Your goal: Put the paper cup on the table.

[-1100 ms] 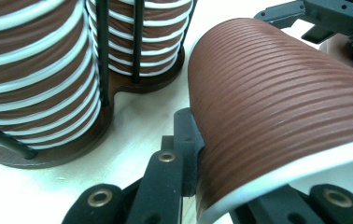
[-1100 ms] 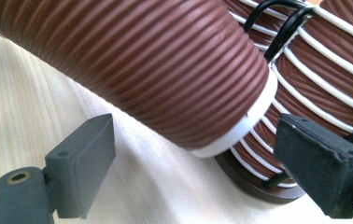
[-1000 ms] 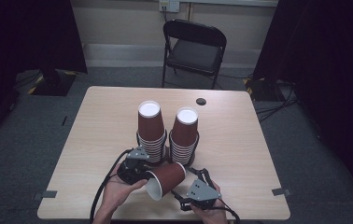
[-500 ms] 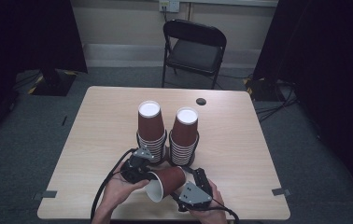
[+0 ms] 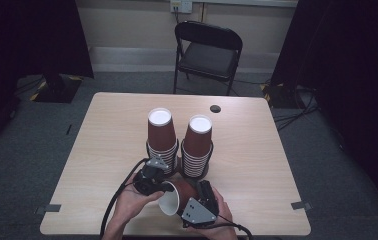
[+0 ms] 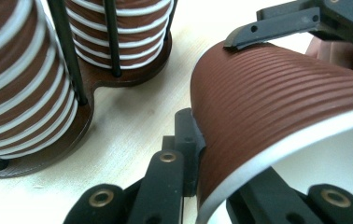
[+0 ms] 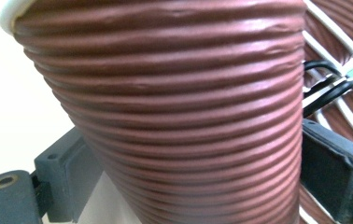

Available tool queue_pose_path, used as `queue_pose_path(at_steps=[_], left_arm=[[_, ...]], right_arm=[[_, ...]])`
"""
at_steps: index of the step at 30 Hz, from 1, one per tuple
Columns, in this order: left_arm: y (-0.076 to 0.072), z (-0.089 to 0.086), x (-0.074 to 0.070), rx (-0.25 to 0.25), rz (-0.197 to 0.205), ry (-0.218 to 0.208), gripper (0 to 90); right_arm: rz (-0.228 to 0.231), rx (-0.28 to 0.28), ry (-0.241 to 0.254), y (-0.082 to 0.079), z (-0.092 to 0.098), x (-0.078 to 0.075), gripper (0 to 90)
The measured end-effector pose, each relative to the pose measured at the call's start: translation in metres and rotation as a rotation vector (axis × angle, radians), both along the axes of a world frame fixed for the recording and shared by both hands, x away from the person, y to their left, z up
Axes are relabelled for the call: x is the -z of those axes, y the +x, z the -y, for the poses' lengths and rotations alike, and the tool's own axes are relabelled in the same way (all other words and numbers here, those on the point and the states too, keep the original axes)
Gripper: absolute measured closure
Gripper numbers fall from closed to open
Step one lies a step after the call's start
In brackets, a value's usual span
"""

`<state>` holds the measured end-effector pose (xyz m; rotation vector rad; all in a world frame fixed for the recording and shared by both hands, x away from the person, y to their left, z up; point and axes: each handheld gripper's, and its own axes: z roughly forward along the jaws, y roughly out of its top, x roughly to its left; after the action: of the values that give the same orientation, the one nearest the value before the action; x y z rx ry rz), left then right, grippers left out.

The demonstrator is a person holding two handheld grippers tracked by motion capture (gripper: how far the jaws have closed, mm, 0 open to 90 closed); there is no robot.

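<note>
High view: one cup [image 5: 178,195] lies on its side just in front of the holder [image 5: 195,175], mouth turned toward the person, bridged between the two tools. The left gripper [image 5: 165,189] is clenched on the cup's rim, one jaw inside the mouth and one outside on the ribbed wall. That pinch probably keeps the cup from rolling and carries it alone. The right gripper [image 5: 197,189] straddles the cup's narrow end. Its jaws have just been opening, with the cup between them, and it looks released rather than gripping; I cannot tell whether a pad brushes the wall.

Behind the cup, the holder's stacks [image 5: 161,135] and black rods stand close, so there is little room that way. The table [image 5: 257,165] edge lies just in front of the cup, under the hands. Open tabletop lies on both sides of the holder, so sideways looks the freest way to move.
</note>
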<state>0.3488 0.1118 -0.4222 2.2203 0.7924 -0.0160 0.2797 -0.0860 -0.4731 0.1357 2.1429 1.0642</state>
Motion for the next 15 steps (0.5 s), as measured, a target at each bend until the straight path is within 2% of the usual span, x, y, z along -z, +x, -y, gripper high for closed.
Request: queue_pose_path(at_steps=[2, 6, 7, 8, 10, 15], left_arm=[[0.000, 0.001, 0.000, 0.010, -0.006, -0.008, 86.7], [0.000, 0.009, 0.003, 0.016, -0.008, 0.004, 87.0], [0.000, 0.009, 0.003, 0.016, -0.008, 0.004, 87.3], [0.001, 0.009, 0.005, 0.018, -0.013, -0.004, 86.6], [0.001, 0.008, 0.006, 0.012, -0.013, -0.010, 87.1], [-0.001, 0.010, 0.006, 0.004, -0.003, -0.026, 86.5]], right_arm=[[0.022, 0.000, 0.006, 0.000, -0.002, -0.002, 8.4], [0.031, -0.044, 0.010, -0.002, -0.013, -0.005, 8.9], [0.031, -0.044, 0.010, -0.002, -0.013, -0.005, 8.9], [0.016, -0.065, 0.035, -0.002, -0.016, -0.007, 8.7], [0.027, -0.066, 0.029, -0.003, -0.017, -0.008, 8.7], [0.017, -0.066, 0.042, -0.002, -0.016, -0.009, 8.6]])
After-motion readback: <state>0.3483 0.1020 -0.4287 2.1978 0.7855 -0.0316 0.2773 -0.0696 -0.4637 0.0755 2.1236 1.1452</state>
